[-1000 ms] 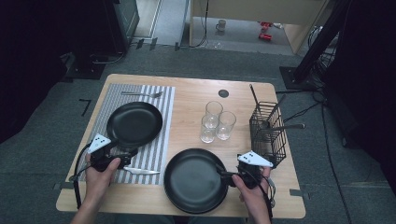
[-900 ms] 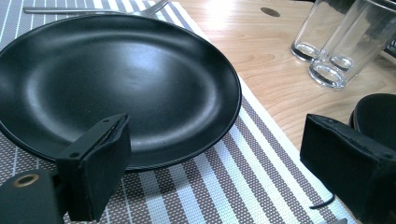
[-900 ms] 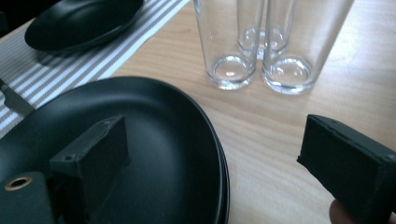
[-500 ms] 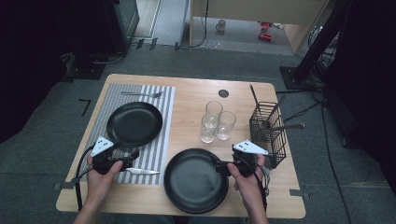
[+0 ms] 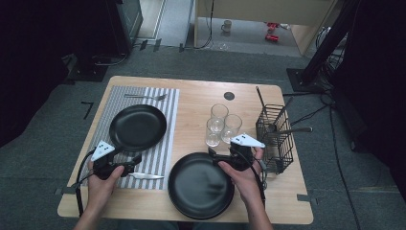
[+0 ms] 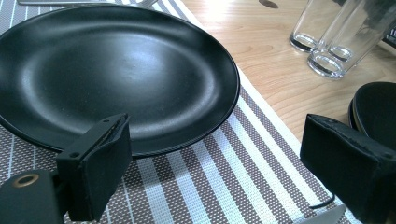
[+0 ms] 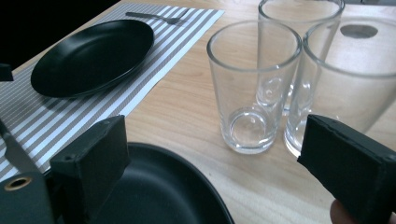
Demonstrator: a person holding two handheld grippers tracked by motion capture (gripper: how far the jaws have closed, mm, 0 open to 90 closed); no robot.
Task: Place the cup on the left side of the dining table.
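Glasses (image 7: 254,88) are standing at twelve o'clock of the right gripper (image 7: 210,158), whose jaws are gaping wide, empty. Advice: centring on the nearest glass before closing. Left gripper (image 6: 215,168) is idling open, empty.

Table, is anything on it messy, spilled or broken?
Nothing spilled or broken. One black plate sits on the striped mat with a fork and knife, but the second plate lies on bare wood, overhanging the table's near edge. The three glasses stand upright.
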